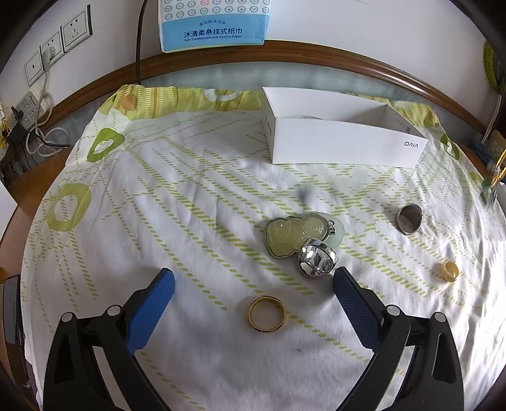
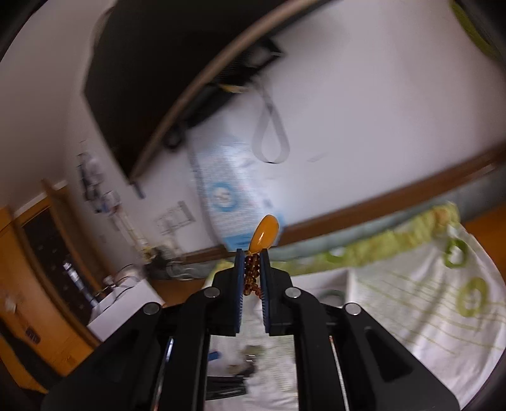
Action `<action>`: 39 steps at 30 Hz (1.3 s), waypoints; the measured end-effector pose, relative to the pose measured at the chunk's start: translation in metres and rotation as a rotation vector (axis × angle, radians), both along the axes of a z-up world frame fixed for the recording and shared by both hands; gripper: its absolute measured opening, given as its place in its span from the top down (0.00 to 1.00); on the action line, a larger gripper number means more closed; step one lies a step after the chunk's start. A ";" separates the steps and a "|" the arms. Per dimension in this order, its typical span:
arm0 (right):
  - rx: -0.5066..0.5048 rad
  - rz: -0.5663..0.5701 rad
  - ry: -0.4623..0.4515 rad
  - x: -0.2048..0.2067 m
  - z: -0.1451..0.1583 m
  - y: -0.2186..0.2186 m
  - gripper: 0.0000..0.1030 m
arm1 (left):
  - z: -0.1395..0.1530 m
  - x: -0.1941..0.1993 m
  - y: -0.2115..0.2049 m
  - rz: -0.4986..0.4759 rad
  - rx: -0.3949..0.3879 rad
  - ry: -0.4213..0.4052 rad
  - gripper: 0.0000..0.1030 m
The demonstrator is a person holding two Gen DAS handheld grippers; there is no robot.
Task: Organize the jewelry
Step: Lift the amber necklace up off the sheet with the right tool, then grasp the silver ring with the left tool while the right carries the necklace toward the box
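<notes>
My left gripper (image 1: 253,278) hovers open low over the cloth, and a gold ring (image 1: 267,313) lies between its blue fingers. Just beyond the right fingertip sits a faceted silver ring (image 1: 317,261) against a pale jade pendant (image 1: 296,234). A steel ring (image 1: 410,219) and a small cream ring (image 1: 449,271) lie further right. An open white box (image 1: 344,145) stands at the back. In the blurred right wrist view, my right gripper (image 2: 252,253) is raised and tilted, shut on an amber bead necklace (image 2: 252,274) whose orange pendant (image 2: 264,233) sticks out past the tips.
A green-patterned white cloth (image 1: 158,189) covers the round wooden table (image 1: 196,60). A blue tissue pack (image 1: 213,23) hangs on the wall behind. Sockets, a power strip (image 1: 28,109) and cables crowd the far left. A bit of gold chain shows at the right edge.
</notes>
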State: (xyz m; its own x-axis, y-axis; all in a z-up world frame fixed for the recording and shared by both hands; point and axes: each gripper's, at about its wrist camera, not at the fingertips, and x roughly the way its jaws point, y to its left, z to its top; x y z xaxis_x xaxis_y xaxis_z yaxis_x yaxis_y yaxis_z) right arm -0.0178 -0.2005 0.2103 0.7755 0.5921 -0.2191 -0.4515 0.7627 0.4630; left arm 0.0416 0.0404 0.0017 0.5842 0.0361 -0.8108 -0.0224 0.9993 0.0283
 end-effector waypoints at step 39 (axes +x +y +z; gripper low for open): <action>-0.041 -0.066 0.304 0.033 -0.129 -0.018 0.77 | 0.009 0.006 -0.034 -0.199 -0.044 -0.061 0.78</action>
